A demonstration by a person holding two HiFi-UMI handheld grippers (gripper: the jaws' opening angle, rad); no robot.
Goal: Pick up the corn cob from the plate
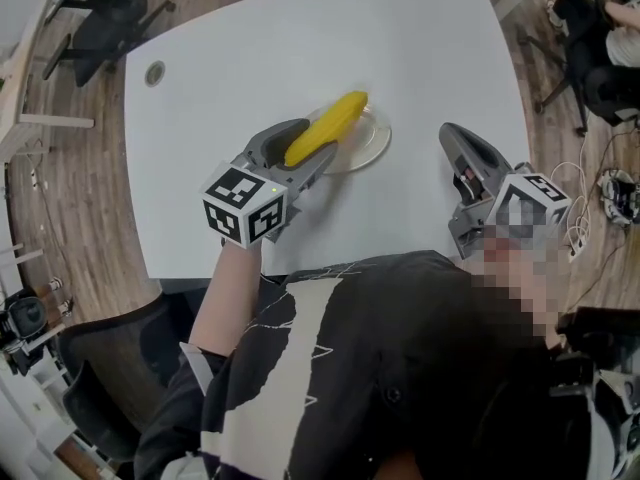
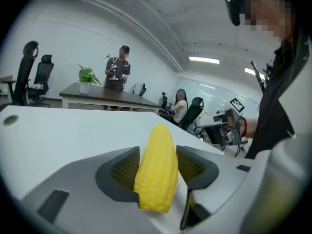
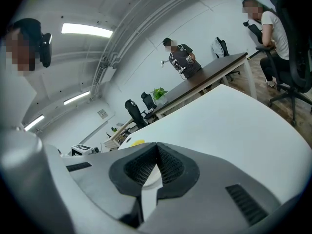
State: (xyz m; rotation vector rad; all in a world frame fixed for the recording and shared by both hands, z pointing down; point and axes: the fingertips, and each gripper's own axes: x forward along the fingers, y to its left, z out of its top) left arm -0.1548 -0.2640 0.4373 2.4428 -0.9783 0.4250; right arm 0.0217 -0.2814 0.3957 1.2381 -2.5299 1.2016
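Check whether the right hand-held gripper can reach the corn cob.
Probably yes: nothing stands between the right hand-held gripper and the corn cob, but its jaws are together and the left hand-held gripper already grips it.

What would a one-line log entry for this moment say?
left gripper: fingers closed on corn cob | corn cob: over plate | right gripper: fingers together, empty
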